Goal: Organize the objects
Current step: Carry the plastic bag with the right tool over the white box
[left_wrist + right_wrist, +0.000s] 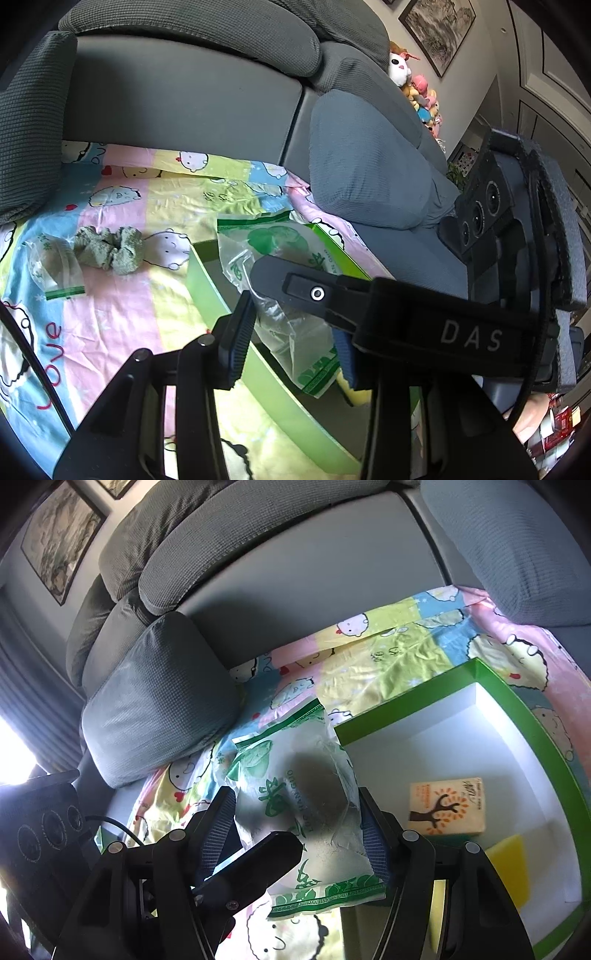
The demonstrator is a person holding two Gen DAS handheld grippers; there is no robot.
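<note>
Packet (314, 805), a clear bag with green print and a dark lump inside, hangs between the right gripper (297, 834) jaws, pinched at its sides, long axis running 12 to 6 o'clock. The green box (532, 716) opens at 3 o'clock of it, just beside. Left gripper (291, 339) jaws, partly closed, hold the bag's lower end. Only the left view shows a second packet (55, 266) and scrunchie (110, 249) at 10 o'clock on the sheet (122, 317); only the right shows the box's carton (447, 806).

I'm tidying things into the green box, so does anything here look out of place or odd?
Yes. The green scrunchie and a small clear packet lie loose on the cartoon sheet, outside the green box. The packet with green print hangs between both grippers over the box's edge, not yet inside.
</note>
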